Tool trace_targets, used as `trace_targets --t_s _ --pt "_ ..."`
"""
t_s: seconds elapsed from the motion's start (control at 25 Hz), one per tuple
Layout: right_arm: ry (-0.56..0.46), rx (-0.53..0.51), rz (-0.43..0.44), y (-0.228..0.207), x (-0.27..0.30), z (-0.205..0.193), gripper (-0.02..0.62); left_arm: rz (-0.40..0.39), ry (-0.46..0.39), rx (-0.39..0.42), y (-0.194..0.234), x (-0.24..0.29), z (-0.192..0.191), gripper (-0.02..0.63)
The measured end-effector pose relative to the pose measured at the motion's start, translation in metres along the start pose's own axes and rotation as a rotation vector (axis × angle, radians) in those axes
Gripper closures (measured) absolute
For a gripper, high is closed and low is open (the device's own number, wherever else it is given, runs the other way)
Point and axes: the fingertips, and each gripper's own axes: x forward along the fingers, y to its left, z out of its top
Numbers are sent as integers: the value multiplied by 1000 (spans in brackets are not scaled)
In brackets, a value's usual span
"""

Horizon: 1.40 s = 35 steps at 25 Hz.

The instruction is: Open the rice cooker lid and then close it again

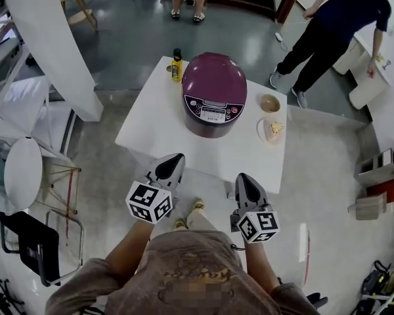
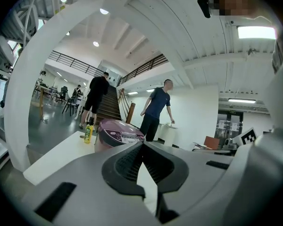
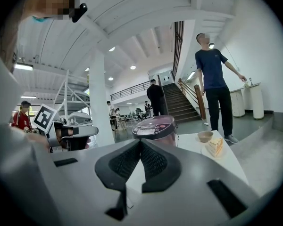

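I've got a white desk [image 1: 151, 130] here: purple rice cooker [image 1: 214, 90] in the middle, lid shut. Yellow bottle [image 1: 176, 65] sits at the far edge, with a bowl [image 1: 270, 104] and a plate [image 1: 262, 136] of cake [image 1: 274, 129] to the cooker's right.

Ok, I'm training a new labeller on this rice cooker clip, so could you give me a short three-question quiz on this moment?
1. True or false: the rice cooker stands open.
2. What lies on the plate to the cooker's right in the head view? A) a cake slice B) a spoon C) an apple
3. Fill in: the left gripper and the right gripper both have their jaws ____, with nothing between them.
Key: 1 false; 2 A; 3 shut.
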Motion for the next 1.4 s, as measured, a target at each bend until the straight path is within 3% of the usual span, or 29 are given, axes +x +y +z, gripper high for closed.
trace_targets --t_s 0.88,1.4 --pt "0 4 104 -55 143 32 600 101 -22 -1 81 104 38 586" --pt "6 28 137 -69 178 45 600 120 -18 -10 98 136 50 586"
